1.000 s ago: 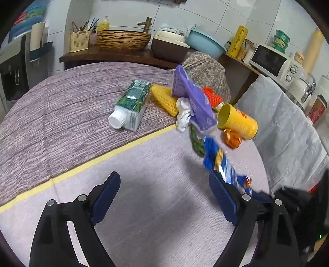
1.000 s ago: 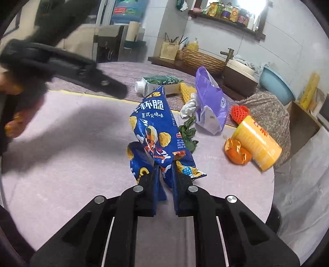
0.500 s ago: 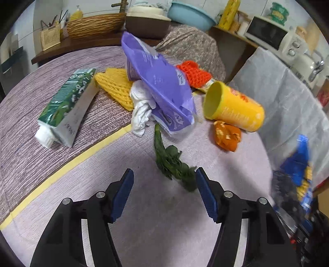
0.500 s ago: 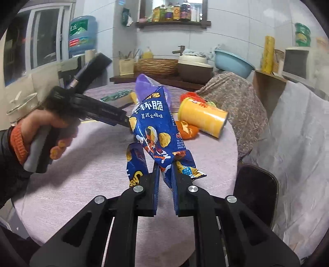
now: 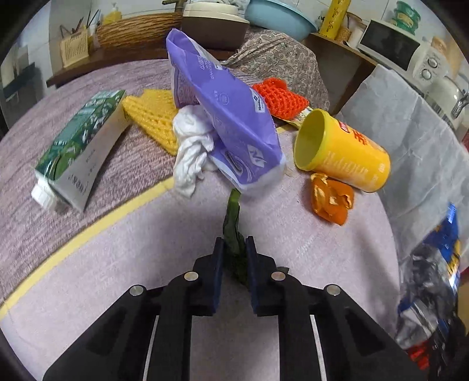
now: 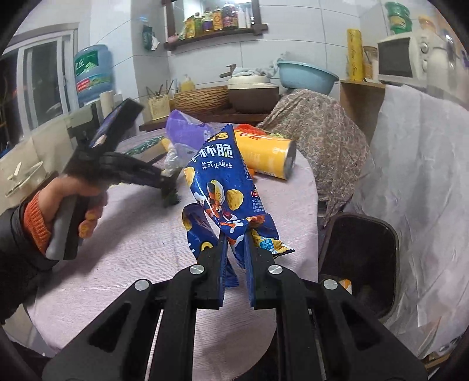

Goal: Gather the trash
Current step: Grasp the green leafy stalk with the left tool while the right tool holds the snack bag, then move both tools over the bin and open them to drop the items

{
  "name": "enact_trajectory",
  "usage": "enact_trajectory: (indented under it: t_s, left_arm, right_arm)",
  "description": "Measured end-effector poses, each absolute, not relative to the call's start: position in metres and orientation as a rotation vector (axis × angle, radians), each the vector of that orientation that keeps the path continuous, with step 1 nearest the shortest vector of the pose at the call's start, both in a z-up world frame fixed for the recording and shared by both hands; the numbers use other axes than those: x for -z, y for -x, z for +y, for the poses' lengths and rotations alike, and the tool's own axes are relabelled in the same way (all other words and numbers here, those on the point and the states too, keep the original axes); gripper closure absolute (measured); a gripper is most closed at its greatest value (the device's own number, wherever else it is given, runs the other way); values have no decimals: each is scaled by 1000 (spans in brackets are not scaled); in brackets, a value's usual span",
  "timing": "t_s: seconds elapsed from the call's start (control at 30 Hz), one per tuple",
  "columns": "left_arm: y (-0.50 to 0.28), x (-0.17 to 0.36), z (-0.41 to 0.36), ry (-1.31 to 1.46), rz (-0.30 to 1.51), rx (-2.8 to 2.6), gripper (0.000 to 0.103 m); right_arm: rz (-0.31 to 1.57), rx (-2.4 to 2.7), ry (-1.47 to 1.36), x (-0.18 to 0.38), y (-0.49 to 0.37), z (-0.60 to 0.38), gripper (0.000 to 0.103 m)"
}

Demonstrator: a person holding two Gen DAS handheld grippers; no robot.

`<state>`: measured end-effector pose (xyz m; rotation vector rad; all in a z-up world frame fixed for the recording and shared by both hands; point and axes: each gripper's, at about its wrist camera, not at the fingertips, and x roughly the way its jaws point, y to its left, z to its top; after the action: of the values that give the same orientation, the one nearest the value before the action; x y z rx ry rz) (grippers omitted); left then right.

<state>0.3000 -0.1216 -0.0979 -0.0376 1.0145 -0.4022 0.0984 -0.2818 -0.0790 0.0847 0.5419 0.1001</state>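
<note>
My left gripper (image 5: 234,244) is shut on a green leafy scrap (image 5: 233,231) lying on the round table (image 5: 117,263). Beyond it lie a purple bag (image 5: 228,123), a white crumpled tissue (image 5: 192,149), a yellow can (image 5: 343,152), orange peel (image 5: 331,202), a green carton (image 5: 82,146), yellow (image 5: 152,117) and orange (image 5: 281,98) foam nets. My right gripper (image 6: 234,237) is shut on a blue snack bag (image 6: 222,187) and holds it above the table edge, left of a black trash bin (image 6: 360,258). The left gripper also shows in the right wrist view (image 6: 168,190).
A white cloth-covered surface (image 6: 425,175) stands right of the bin. A patterned cloth-covered chair (image 6: 319,137) is behind the table. A counter at the back holds a basket (image 5: 137,29), a pot and a blue basin (image 5: 278,17). A microwave (image 5: 395,44) sits at the right.
My left gripper moved forward and closed on the green leafy scrap. My right gripper swung right with the blue snack bag, toward the black bin.
</note>
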Motion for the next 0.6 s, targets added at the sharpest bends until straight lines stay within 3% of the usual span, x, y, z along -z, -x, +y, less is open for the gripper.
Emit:
enact_trajectory:
  t_s: [0.3, 0.6]
  left_arm:
    - [-240, 76, -134, 32, 949, 530, 90]
    - [-216, 63, -227, 9, 926, 716, 90]
  right_arm:
    - [507, 1, -257, 88, -92, -335, 91]
    - [570, 221, -376, 124, -104, -420, 91]
